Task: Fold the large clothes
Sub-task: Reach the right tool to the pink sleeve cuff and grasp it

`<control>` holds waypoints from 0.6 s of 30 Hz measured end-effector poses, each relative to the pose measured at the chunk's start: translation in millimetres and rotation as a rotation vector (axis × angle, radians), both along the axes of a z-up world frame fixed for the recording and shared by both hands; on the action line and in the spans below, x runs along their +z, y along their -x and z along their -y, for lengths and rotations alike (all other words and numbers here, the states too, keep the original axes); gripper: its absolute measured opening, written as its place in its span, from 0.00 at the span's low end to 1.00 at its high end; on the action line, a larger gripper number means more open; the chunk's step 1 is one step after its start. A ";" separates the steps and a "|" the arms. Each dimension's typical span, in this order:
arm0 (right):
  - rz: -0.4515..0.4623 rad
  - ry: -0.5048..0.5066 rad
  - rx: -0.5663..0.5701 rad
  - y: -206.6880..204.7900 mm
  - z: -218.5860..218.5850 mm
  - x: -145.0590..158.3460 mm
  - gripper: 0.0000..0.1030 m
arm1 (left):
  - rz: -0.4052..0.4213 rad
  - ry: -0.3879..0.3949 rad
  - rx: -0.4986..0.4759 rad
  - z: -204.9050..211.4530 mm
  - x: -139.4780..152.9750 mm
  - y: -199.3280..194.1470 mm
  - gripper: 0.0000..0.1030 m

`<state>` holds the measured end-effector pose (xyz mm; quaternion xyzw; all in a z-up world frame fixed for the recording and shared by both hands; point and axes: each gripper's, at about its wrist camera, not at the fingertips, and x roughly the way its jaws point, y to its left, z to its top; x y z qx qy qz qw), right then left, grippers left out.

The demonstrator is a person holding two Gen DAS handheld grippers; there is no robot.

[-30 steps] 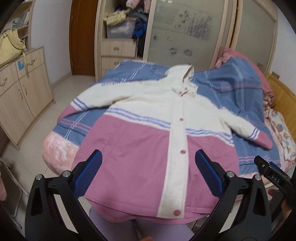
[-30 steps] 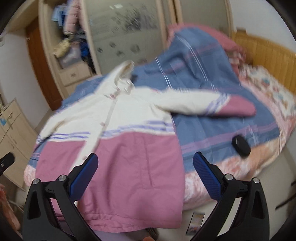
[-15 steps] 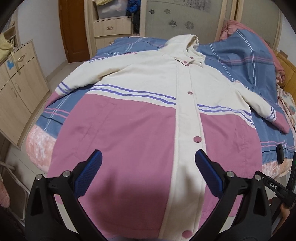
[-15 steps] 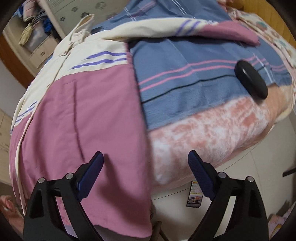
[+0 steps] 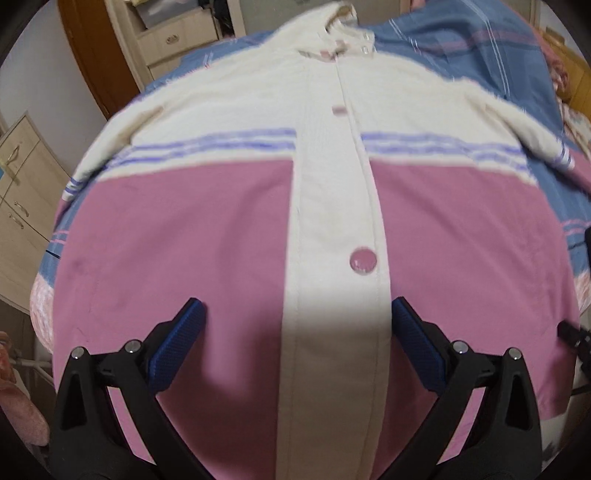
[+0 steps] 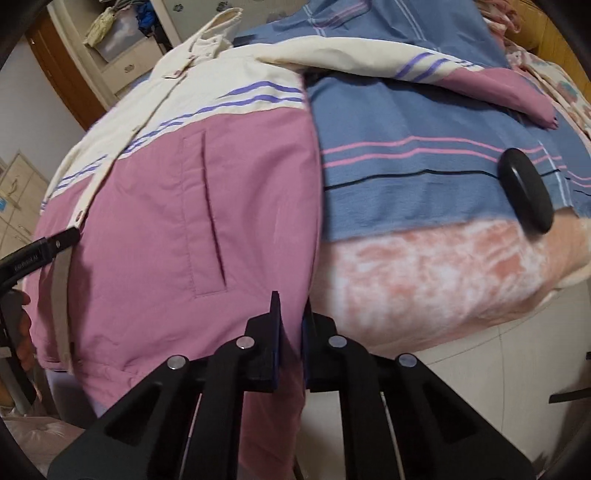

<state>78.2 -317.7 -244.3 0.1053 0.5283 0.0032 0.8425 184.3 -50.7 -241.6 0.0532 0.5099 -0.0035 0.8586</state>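
A large hooded jacket (image 5: pixel 229 221), cream on top and pink below with purple stripes and a cream button placket, lies spread face up on a bed. My left gripper (image 5: pixel 295 328) is open, low over the jacket's lower front, its blue pads either side of the placket. My right gripper (image 6: pixel 290 332) is shut on the jacket's (image 6: pixel 221 206) right side edge near the hem, at the bed's edge. The jacket's right sleeve (image 6: pixel 480 81) stretches out across the blue blanket. The tip of the left gripper (image 6: pixel 40 247) shows at the left in the right wrist view.
A blue striped blanket (image 6: pixel 406 155) covers the bed over a pink mottled quilt (image 6: pixel 443 273). A black oval object (image 6: pixel 524 188) lies on the blanket near the edge. Wooden drawers (image 5: pixel 18 192) stand left; a wardrobe (image 5: pixel 173 33) stands behind. White floor (image 6: pixel 498 387) lies right.
Both grippers have moved down and closer to the jacket. My right gripper has closed on the jacket's right side edge. My left gripper stays open.
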 end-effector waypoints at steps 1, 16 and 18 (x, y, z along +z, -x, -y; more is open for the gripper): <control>-0.038 0.031 0.001 -3.8 1.7 -11.1 0.10 | -0.009 -0.009 -0.002 1.6 -6.5 -0.3 0.98; 0.369 -0.470 -0.670 -64.8 256.8 44.5 0.78 | 0.080 0.076 -0.006 0.8 26.1 -23.6 0.98; 0.340 -0.532 -0.743 -85.2 286.6 26.0 0.78 | 0.041 0.075 -0.023 4.7 16.8 -27.7 0.98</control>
